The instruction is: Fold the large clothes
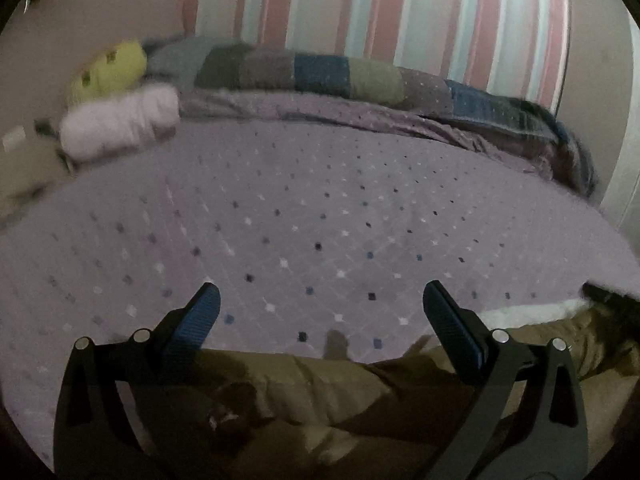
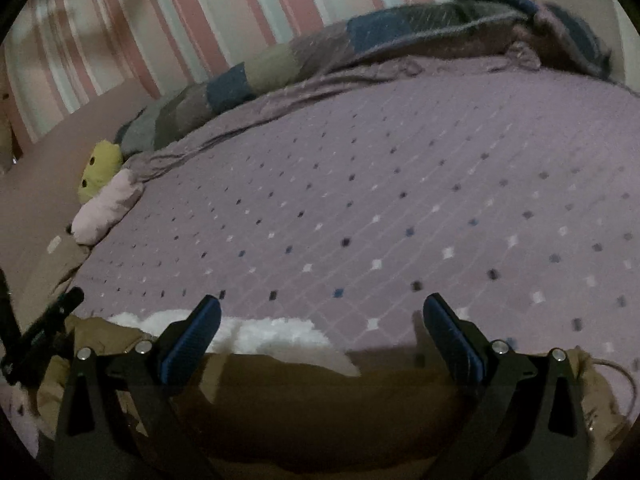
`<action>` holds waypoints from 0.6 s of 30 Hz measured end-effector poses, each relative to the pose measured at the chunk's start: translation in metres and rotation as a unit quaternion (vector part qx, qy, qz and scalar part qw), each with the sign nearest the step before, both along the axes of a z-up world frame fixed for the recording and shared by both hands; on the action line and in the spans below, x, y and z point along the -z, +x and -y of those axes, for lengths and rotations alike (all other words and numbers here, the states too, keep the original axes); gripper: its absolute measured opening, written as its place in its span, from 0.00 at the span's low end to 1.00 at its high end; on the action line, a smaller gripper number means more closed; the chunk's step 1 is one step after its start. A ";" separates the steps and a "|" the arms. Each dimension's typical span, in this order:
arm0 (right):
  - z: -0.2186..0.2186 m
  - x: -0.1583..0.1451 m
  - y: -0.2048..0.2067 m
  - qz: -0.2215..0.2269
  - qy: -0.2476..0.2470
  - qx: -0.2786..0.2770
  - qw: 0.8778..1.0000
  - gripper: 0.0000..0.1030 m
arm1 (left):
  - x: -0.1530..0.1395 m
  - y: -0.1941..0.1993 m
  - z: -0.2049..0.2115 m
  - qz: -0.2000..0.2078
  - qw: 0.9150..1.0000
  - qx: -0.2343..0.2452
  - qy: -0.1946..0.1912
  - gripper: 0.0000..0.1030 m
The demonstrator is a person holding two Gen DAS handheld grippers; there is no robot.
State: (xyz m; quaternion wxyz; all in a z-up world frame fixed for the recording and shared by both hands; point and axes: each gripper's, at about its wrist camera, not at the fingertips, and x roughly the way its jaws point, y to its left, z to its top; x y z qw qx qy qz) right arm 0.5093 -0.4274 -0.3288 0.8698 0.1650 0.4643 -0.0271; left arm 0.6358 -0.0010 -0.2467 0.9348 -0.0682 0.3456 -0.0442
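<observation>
Brown cloth fills the bottom of both views: a coat is spread along the near edge of the bed, with its long axis running left to right across the frame. White fleece lining is exposed along its far edge, seen left of centre in the right wrist view and at the right side in the left wrist view. A thin cord is seen looping off the coat's right end onto the bedspread. Which end is the collar cannot be told.

The left gripper is held low over the coat, aimed toward the far side of the bed, and its blue-padded fingers are spread wide with nothing between them. Whether the lower parts touch the cloth cannot be told. The right gripper is held in a like pose above the coat, also aimed forward, its fingers likewise spread wide and empty. At the left edge of the right wrist view, part of the left gripper is seen as a dark bar above the coat's left part.

On the far side of the bed, a rolled patchwork blanket is laid along the striped wall. A pale pink pillow and a yellow cushion are placed at the far left corner, touching each other.
</observation>
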 end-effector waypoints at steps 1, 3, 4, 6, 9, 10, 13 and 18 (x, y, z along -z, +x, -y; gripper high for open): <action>0.000 0.003 0.002 -0.004 0.005 0.000 1.000 0.98 | 0.003 0.004 0.001 -0.010 1.000 0.003 -0.002 0.97; 0.005 0.003 0.001 -0.010 0.022 0.006 1.000 0.98 | 0.000 0.004 0.005 -0.024 0.999 -0.022 0.029 0.97; 0.006 -0.003 -0.004 -0.009 0.018 0.017 1.000 0.98 | -0.005 0.001 0.007 -0.027 0.998 -0.035 0.051 0.97; 0.000 -0.037 -0.019 -0.031 -0.024 0.015 0.999 0.98 | -0.027 -0.023 0.011 -0.012 0.992 -0.040 0.117 0.97; -0.009 -0.105 -0.067 0.011 -0.080 0.009 0.997 0.98 | -0.056 -0.076 0.001 0.023 0.990 -0.018 0.137 0.97; -0.011 -0.121 -0.086 0.021 -0.098 0.007 0.995 0.98 | -0.062 -0.100 -0.007 0.029 0.991 -0.007 0.131 0.97; -0.012 -0.127 -0.151 0.010 -0.160 0.003 0.987 0.98 | -0.046 -0.144 -0.024 -0.006 0.994 0.017 0.107 0.97; 0.009 -0.084 -0.196 -0.055 -0.133 0.043 0.989 0.98 | 0.000 -0.170 -0.029 -0.077 0.991 0.017 0.110 0.97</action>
